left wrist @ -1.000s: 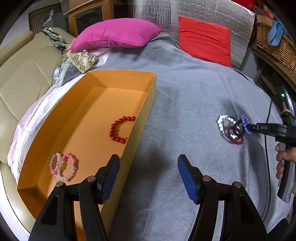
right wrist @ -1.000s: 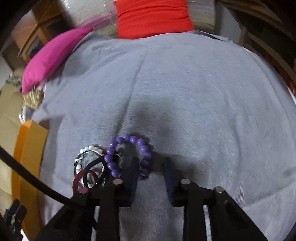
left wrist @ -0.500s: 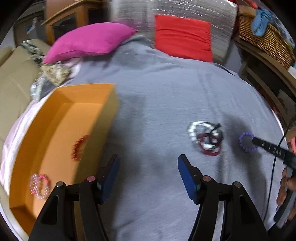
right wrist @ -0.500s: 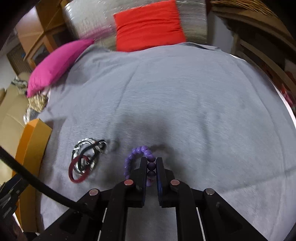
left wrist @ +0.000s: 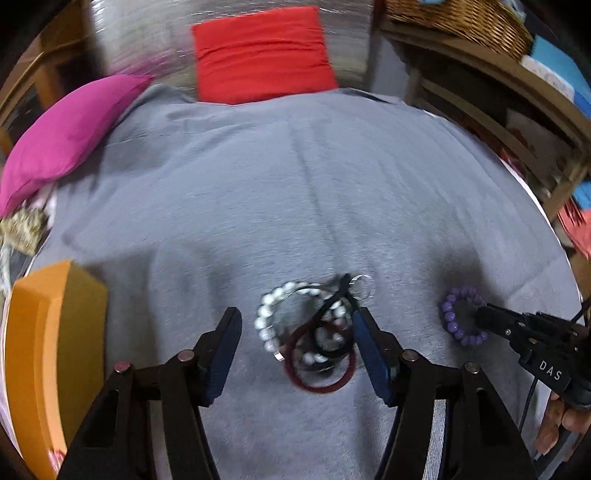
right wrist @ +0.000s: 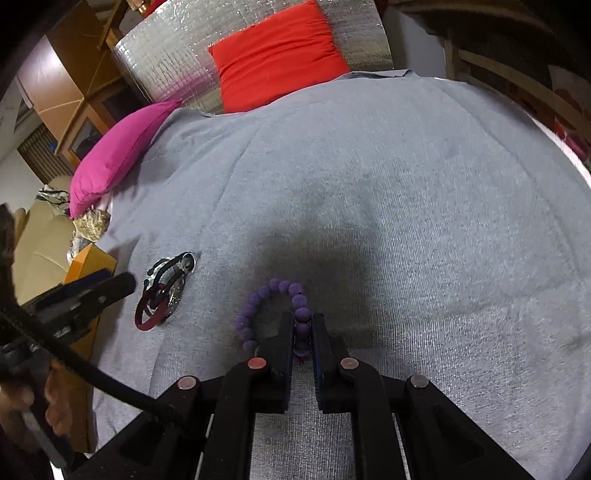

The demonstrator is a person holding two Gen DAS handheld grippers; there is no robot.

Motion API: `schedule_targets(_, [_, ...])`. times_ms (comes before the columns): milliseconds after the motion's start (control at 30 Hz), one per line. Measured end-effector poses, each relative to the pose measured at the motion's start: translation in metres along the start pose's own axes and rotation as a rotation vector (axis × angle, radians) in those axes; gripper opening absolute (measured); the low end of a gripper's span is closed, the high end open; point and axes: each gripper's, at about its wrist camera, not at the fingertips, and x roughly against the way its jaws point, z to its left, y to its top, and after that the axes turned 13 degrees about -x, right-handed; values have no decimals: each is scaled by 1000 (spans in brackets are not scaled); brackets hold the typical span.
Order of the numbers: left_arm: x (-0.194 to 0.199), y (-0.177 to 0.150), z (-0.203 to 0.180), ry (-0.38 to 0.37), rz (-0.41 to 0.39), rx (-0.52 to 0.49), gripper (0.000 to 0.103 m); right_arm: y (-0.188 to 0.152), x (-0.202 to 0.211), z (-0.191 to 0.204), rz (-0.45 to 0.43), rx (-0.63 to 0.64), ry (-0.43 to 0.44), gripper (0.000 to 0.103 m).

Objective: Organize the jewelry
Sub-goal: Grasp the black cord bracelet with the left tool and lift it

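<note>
1. On the grey blanket (left wrist: 295, 206) sits a tangled little heap of jewelry: a white bead bracelet (left wrist: 266, 325), a dark red ring-shaped bangle (left wrist: 317, 384), a black cord loop (left wrist: 328, 314) and a silvery ring (left wrist: 360, 286), all overlapping.
2. Left gripper (left wrist: 295, 347) is right over that heap, its blue-padded fingers (left wrist: 223, 343) spread wide, one at the heap's 9 o'clock side and one at its 3 o'clock side; nothing is pinched between them.
3. Right gripper (right wrist: 303, 332) has its jaws squeezed in on the purple bead bracelet (right wrist: 258, 306), a few beads caught between the pads while the rest of the loop curls out toward 10 o'clock on the blanket.
4. From the left wrist view, the purple bracelet (left wrist: 461, 314) lies at 3 o'clock of the heap, apart from it, with the right gripper's tip (left wrist: 484, 317) on its far edge.
5. Orange box (left wrist: 48, 350) stands at the 9 o'clock edge of the blanket; its inside is mostly out of view.
6. Up at 12 o'clock, a red cushion (left wrist: 258, 55) leans on a silvery quilted panel (right wrist: 177, 55), and a magenta pillow (left wrist: 66, 136) lies at 10 o'clock.
7. Wicker basket (left wrist: 454, 18) sits on a wooden shelf at 1 o'clock.
</note>
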Motion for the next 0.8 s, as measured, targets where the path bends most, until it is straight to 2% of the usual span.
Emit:
schedule_targets(33, [-4, 2, -5, -1, 9, -26, 57, 0, -1, -2, 0, -5, 6, 10])
schedule_targets(100, [-10, 5, -9, -5, 21, -46, 45, 0, -2, -6, 1, -15, 19, 10])
schedule_targets(233, [-23, 9, -10, -19, 47, -49, 27, 0, -1, -5, -1, -11, 34, 10])
schedule_targets(267, [-27, 10, -9, -22, 55, -51, 16, 0, -1, -6, 0, -13, 38, 10])
schedule_targets(300, [-31, 11, -9, -25, 60, -52, 11, 0, -2, -6, 0, -13, 40, 10])
schedule_targets(400, [-34, 12, -7, -34, 56, -49, 5, 1, -2, -7, 1, -15, 44, 10])
schedule_targets(533, [-24, 13, -7, -61, 14, -54, 5, -1, -1, -8, 1, -12, 42, 10])
schedule_targets(800, [23, -2, 1, -68, -92, 15, 5, -2, 5, -9, -3, -20, 56, 10])
